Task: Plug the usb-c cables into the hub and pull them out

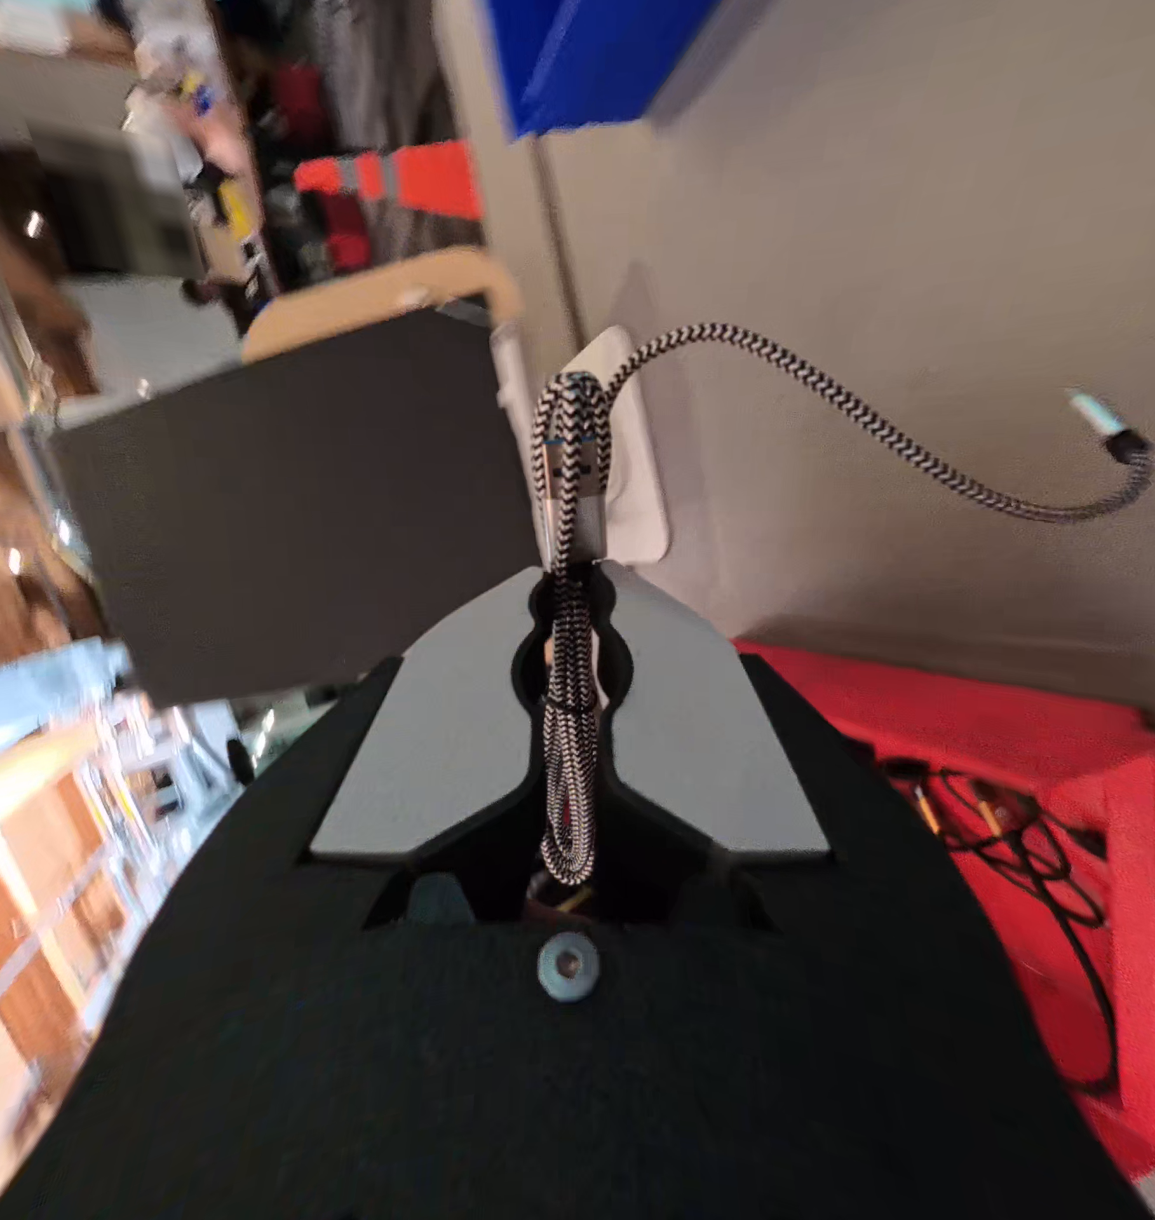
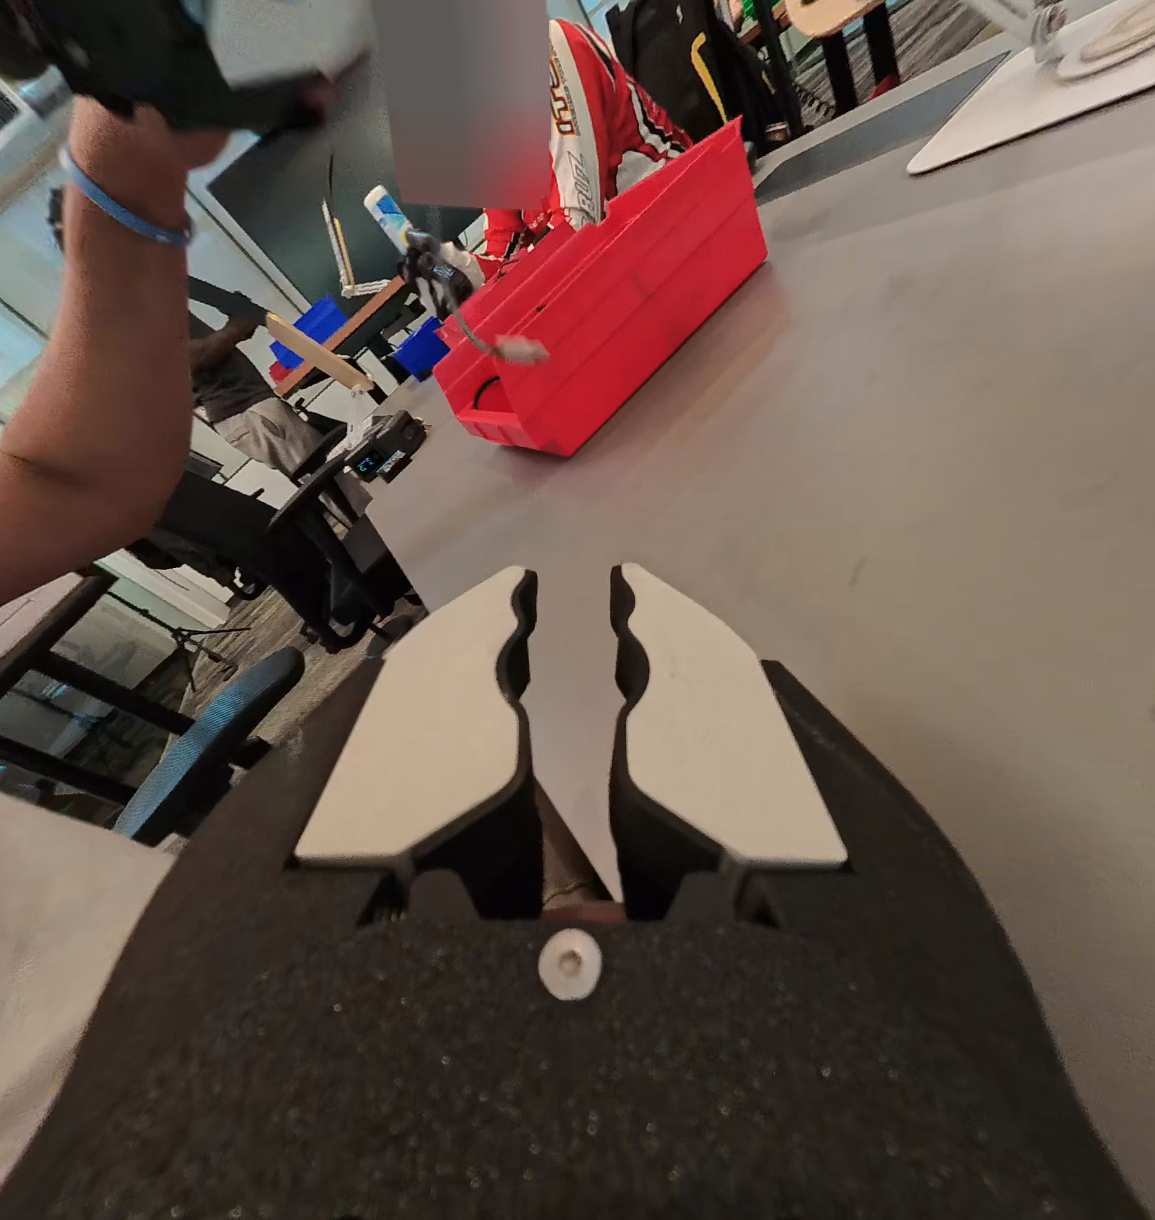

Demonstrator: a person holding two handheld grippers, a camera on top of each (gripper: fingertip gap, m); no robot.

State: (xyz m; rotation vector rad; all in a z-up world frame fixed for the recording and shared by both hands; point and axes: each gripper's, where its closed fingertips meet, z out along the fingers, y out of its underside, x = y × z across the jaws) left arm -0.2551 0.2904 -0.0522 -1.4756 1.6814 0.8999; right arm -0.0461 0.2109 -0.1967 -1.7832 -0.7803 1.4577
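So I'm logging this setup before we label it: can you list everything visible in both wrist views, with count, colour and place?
braided cable: one bundle, black and white, folded and clamped in the left gripper, free end curving out to the right with a silver plug
red bin: one, on the grey table, dark cables inside
grey table: one, under both grippers
white pad: one, far right corner of the table
blue bin: one, top of the left wrist view
dark panel: one, left of the cable
office chair: one, dark, beside the table
forearm: one, blue wristband, raised at left
left gripper: black with grey pads, shut on the cable
right gripper: same build, open, empty
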